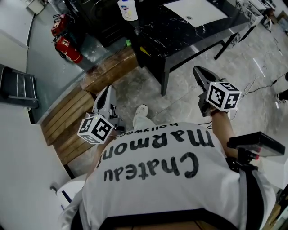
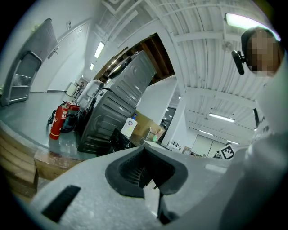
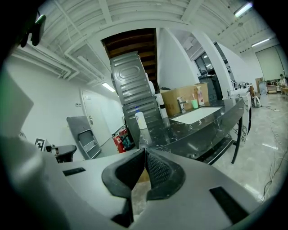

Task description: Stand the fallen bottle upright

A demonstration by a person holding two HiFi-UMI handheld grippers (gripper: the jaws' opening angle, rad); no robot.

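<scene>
Closest in, the left gripper [image 1: 108, 88] and right gripper [image 1: 197, 70] hang over the floor [image 1: 189, 101], well apart. Both have their jaws pressed together with nothing between them. Up ahead is the black marble table [image 1: 180, 33], and at its far left end there's the white bottle [image 1: 128, 10], standing on its base, long axis vertical, blue cap pointing up. Red fire extinguishers [image 1: 67, 47] sit off to the left.

The white bottle [image 1: 128, 10] (blue cap) stands upright on the black table [image 1: 180, 36].
</scene>
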